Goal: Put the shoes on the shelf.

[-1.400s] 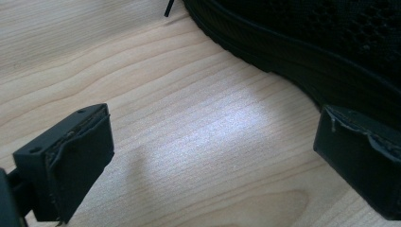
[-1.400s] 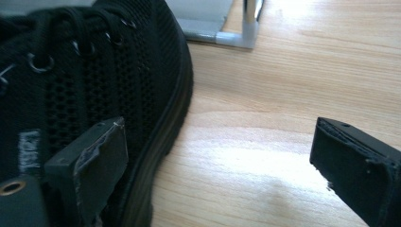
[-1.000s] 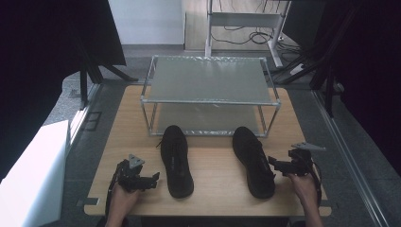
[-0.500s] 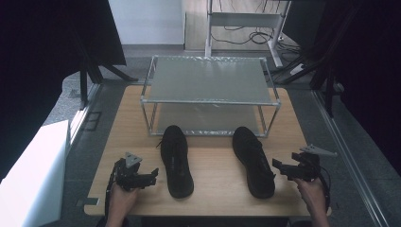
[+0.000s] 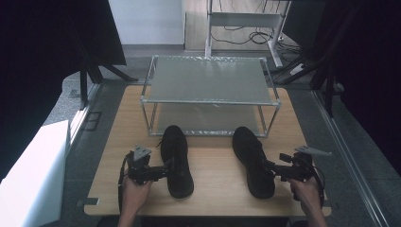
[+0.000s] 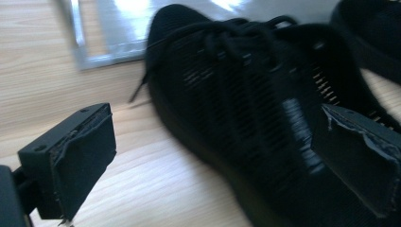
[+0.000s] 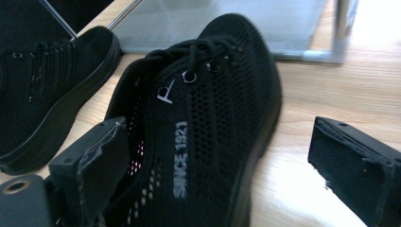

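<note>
shoes, two black ones, lie on a pale wooden table, toes toward a metal-framed rack with frosted shelves at the far side.

at the left edge of the high view sits a white box off the table. next comes the person's left hand, holding the left gripper low over the wood and pointed sideways at the left shoe. its jaws are spread wide: in the left gripper view one padded jaw hangs over bare wood beside the shoe and the other is over the shoe's heel end, though i cannot tell whether it touches the mesh. that view is a bit blurred, yet the laces and mesh upper are plain, with the rack's foot rail behind the toe.

between the two shoes is a strip of bare wood; they lie near each other but apart, roughly parallel.

the right shoe lies in front of the rack's right leg. the right gripper, held by the right hand, reaches its heel from the right. its jaws are also spread: in the right gripper view one jaw is inside the shoe's opening or at its collar, the other stands clear over the wood outside the sole. pale lettering reading "since 1921" runs along that shoe's side. dark curtains hang at both sides of the room, and cables lie on the floor beyond the rack.
</note>
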Demonstrator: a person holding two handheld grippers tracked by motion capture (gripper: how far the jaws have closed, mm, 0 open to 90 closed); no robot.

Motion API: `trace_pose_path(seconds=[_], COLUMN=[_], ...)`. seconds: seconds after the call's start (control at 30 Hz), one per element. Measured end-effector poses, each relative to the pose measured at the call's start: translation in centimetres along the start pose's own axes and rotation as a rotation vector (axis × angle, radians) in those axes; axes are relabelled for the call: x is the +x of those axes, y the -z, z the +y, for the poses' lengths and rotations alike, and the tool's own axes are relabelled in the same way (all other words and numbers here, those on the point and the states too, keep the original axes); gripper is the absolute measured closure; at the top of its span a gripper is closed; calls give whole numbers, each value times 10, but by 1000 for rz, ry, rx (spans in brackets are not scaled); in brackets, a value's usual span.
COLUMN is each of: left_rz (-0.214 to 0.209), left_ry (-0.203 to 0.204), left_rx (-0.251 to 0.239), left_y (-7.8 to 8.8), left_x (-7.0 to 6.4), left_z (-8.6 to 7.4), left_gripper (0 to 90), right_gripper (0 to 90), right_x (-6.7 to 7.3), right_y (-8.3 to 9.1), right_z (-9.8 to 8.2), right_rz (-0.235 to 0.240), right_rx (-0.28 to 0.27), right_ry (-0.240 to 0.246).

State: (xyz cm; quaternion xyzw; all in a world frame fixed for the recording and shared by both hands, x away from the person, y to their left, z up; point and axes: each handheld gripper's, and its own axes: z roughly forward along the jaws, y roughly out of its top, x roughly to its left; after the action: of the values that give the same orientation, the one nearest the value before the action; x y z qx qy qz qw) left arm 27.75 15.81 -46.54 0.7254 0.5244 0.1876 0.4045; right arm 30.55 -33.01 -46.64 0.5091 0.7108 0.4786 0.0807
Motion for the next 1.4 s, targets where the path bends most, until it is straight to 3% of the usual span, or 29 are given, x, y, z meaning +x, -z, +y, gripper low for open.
trace_pose_path(seconds=[0.17, 0.23, 0.43, 0.5, 0.57, 0.63, 0.77, 0.83, 0.97, 1.1, 1.2, 1.27, 1.4], left_rz=[-5, -27, -6, 7, 12, 24, 36, 22, 79, 85, 102, 110, 111], left_ry=[-5, 24, 29, 42, 40, 35, 37, 32, -11, 3, -12, -19, -18], left_rx=[25, 36, 69, 84, 89, 93, 88, 90, 93, 89, 102, 104, 89], left_y=[-13, -23, -39, -46, -48, -53, -57, -58, -55, -51, -47, -45, -41], left_x=[-8, -9, -12, -11, -10, -9, -6, -5, -7, 2, 7, 10, 16], left_z=[3, 4, 3, 3, 3, 2, 1, 1, 3, 4, 5, 5, 4], left_gripper=[4, 6, 15, 8, 4, 0, 0, 61, 219, 423, 540, 603, 718], right_gripper=[112, 131, 158, 162, 178, 185, 276, 339, 462, 612, 680, 732, 740], right_x=[3, 4, 2, 4, 5, 8, 4, 5, 7, 10, 12, 11, 7], right_y=[-18, -26, -38, -45, -48, -57, -60, -59, -60, -56, -55, -53, -49], right_z=[5, 4, 3, 3, 3, 1, -1, -1, -1, -1, -1, 0, 0], right_rz=[29, 25, 37, 5, -20, -98, -132, -159, -213, -270, -301, -308, -274], right_rx=[23, 47, 56, 86, 83, 123, 117, 112, 91, 70, 55, 33, 2], right_ry=[5, 21, 5, 13, 34, 77, 54, 59, 84, 105, 120, 117, 76])
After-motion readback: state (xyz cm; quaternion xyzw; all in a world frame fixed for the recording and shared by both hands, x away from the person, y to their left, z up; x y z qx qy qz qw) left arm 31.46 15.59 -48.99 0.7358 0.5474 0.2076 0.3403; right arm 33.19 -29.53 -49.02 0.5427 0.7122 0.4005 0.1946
